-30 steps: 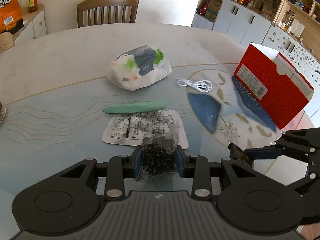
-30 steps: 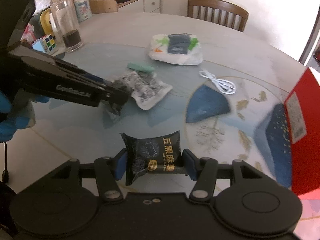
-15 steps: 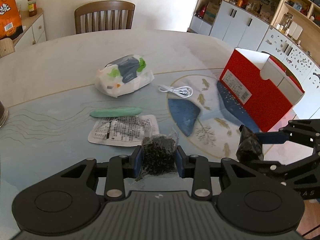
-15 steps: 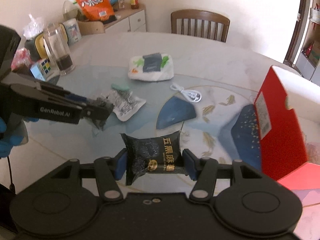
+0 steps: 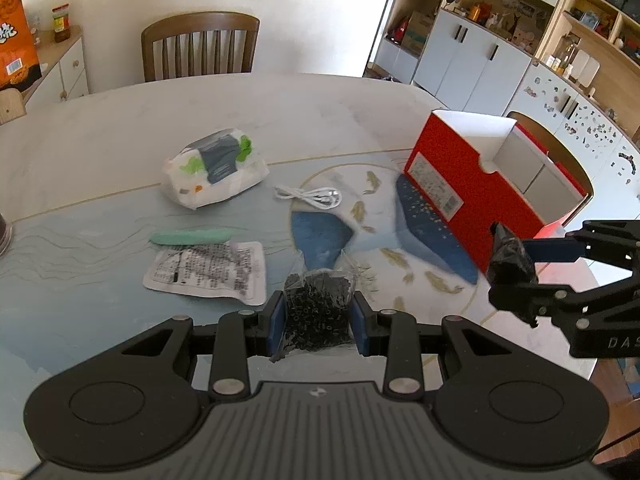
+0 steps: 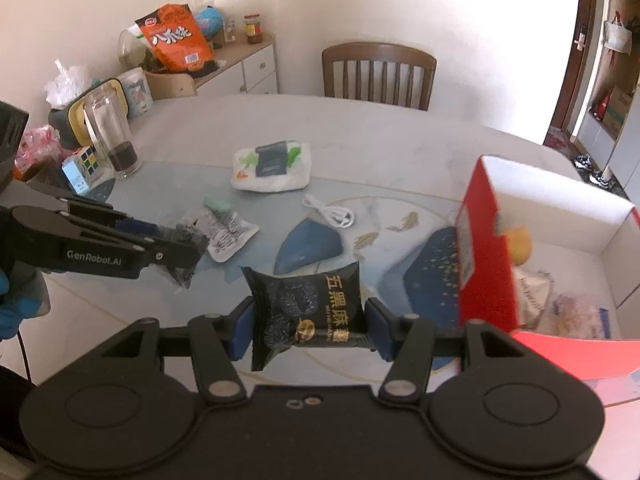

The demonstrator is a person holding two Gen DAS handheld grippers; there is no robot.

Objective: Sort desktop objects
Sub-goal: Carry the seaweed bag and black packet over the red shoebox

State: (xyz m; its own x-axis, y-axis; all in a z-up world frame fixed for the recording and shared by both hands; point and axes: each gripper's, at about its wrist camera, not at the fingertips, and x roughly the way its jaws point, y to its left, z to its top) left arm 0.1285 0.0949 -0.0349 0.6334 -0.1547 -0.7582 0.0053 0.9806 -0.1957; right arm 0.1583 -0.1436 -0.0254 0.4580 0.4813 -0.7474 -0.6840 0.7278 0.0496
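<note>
My left gripper (image 5: 318, 326) is shut on a small clear bag of black bits (image 5: 316, 316), held above the table. My right gripper (image 6: 308, 328) is shut on a black snack packet with gold lettering (image 6: 308, 312), held above the table just left of the open red box (image 6: 488, 248). The box (image 5: 476, 184) stands at the table's right and holds a few packets and an orange item (image 6: 518, 244). The right gripper also shows in the left wrist view (image 5: 516, 276), and the left gripper in the right wrist view (image 6: 180, 248).
On the table lie a white wet-wipes pack (image 5: 214, 168), a white cable (image 5: 310, 196), a green bar (image 5: 190, 236) and a flat printed pouch (image 5: 208, 272). A glass jar (image 6: 110, 136) and a puzzle cube (image 6: 82, 168) stand at the far left. A wooden chair (image 5: 200, 46) is behind.
Both grippers have risen and swung right toward the red box, each still holding its packet. The box's open inside has come into the right wrist view.
</note>
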